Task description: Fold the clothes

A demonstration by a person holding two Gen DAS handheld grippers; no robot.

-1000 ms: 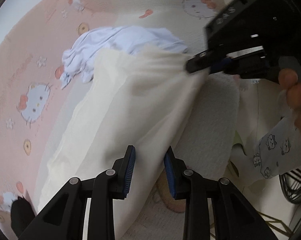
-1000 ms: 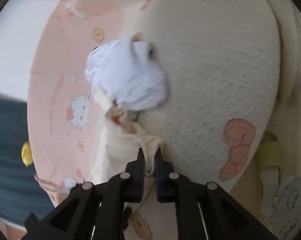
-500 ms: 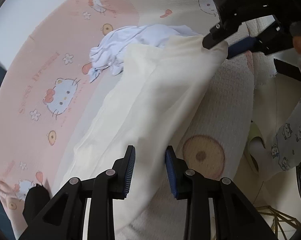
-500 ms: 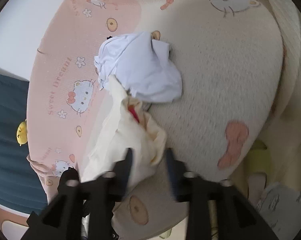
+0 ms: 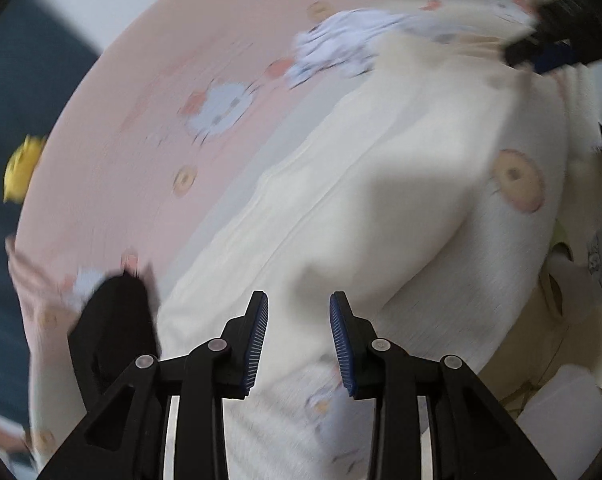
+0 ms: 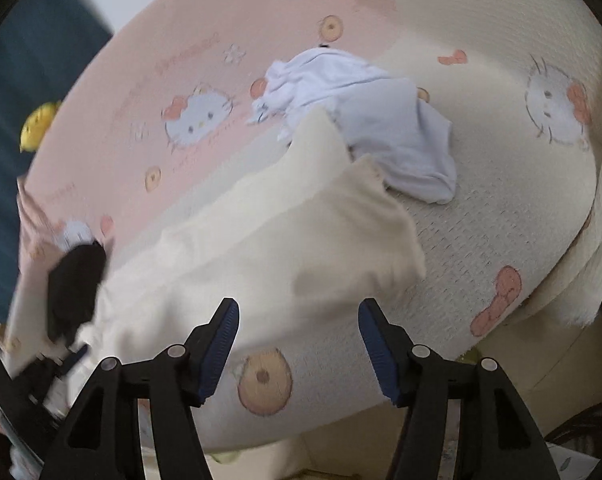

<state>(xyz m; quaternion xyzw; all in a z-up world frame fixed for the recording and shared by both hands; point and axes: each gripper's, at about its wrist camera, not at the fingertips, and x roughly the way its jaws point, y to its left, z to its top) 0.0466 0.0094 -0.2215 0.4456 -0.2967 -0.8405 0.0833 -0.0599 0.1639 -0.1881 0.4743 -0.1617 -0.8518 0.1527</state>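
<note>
The cream cloth (image 6: 269,248) has been let go by the right gripper (image 6: 299,344) since a second ago — then a bunched corner was pinched, now the jaws have just been opening and stand wide with nothing between the pads. That corner has dropped back onto the bed (image 6: 501,208). Both views have swung, so more pink blanket (image 6: 173,64) is seen than before.

Right view: just past the fingertips the cream cloth lies in a long rumpled strip, running from lower left to centre, its far end touching a white garment (image 6: 381,120) crumpled beyond it. A black item (image 6: 75,284) sits at the strip's left end near the bed edge. A yellow object (image 6: 39,126) is seen off the bed at far left, against dark blue.

Left view, blurred: left gripper (image 5: 299,340) is partly parted, pads not pressing on anything — the cream cloth (image 5: 381,208) lies below and beyond the fingers, not clamped. The white garment (image 5: 341,48) is at the cloth's far end. The right gripper (image 5: 549,50) is glimpsed at upper right, near that far end. The black item (image 5: 117,320) is at lower left, beside the cloth.
</note>
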